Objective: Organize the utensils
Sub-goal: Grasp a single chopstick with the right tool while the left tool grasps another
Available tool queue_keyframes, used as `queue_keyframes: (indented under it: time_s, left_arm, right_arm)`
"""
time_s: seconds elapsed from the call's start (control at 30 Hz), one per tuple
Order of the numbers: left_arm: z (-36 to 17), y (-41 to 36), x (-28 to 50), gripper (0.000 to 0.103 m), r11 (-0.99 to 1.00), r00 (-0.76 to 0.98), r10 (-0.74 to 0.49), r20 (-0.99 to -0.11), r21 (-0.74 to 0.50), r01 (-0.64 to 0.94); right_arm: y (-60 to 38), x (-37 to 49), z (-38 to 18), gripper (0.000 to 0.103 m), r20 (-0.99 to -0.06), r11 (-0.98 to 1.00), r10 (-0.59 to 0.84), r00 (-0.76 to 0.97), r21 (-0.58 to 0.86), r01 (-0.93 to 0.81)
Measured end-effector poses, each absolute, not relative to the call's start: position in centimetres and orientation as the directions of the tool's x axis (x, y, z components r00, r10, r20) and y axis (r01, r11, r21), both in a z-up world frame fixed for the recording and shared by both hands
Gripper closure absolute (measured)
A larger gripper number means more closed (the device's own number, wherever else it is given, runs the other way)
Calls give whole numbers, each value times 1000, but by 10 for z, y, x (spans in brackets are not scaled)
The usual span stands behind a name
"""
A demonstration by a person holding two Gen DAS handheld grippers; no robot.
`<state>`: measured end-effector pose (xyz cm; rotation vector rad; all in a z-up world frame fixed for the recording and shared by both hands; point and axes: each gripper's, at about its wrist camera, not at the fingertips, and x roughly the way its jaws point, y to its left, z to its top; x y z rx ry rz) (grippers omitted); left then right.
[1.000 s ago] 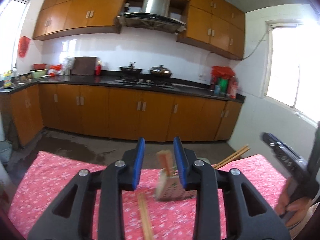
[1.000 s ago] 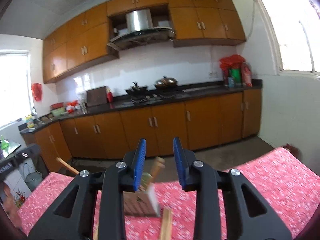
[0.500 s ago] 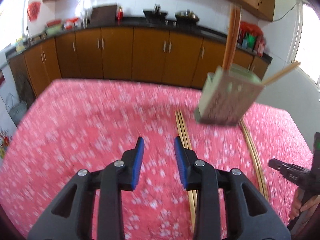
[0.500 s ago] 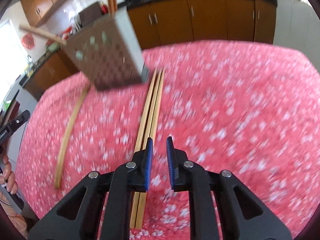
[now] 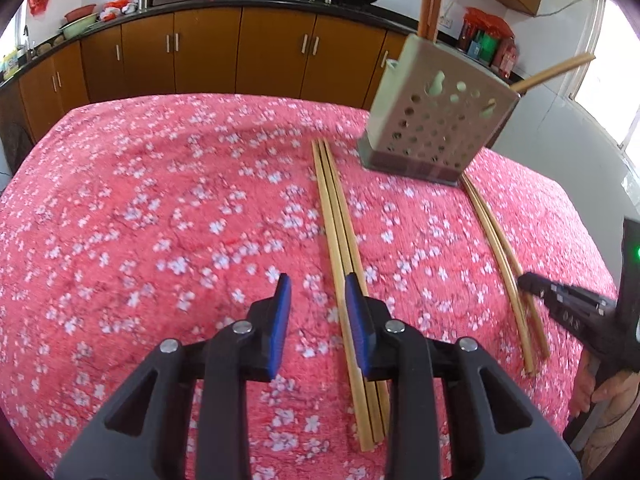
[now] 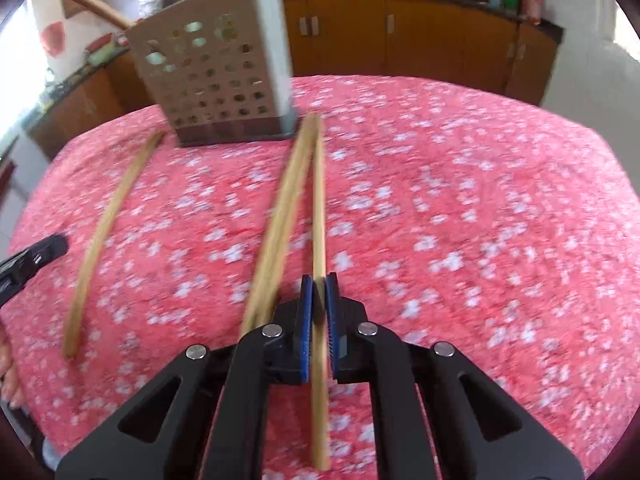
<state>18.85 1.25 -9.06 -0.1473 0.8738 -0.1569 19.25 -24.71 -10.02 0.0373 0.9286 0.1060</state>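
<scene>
Desk [image 5: 120,208] w/ red floral cloth carries everything. Perforated utensil holder [image 5: 436,128] stands near the far edge, a few chopsticks already sticking up out of it.

Left gripper [image 5: 316,312]: jaws part-open and closing, nothing between them, only cloth showing in the gap. A bundle of three chopsticks [image 5: 340,232] lies on the cloth from just beside the holder's base toward the near edge, passing just beside the right-hand jaw and under that finger's body. Whether it touches the wood I can't tell.

Right gripper [image 6: 319,312]: jaws closed on a single chopstick [image 6: 319,216], pads pressing both sides. The stick runs lengthwise through the grip, far end toward the holder's near corner, near end poking out below the jaws. Right view is blurred. Just left of it lie other chopsticks [image 6: 280,216], angled slightly away from the gripped one; count unclear in the blur.

A curved chopstick pair [image 6: 108,224] lies well apart from the held stick, on the other side of the holder, far end by its base. The other gripper's black tip shows near it at the frame edge in each view.
</scene>
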Motion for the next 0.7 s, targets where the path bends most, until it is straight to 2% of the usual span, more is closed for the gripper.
queue_keyframes:
  time_s: [0.23, 0.6, 0.7]
  left_arm:
    - [-98, -1, 187, 85, 979, 609, -204, -766, -166, 119]
    - [-106, -6, 190, 87, 992, 604, -125, -787, -79, 102]
    - [-107, -7, 197, 93, 994, 608, -107, -787, -63, 92]
  right_arm:
    - [-257, 194, -102, 95, -793, 996, 92, 603, 72, -57]
    - [-266, 181, -99, 95, -787, 995, 98, 609, 81, -56]
    - [-265, 179, -100, 95, -780, 995, 95, 618, 67, -69]
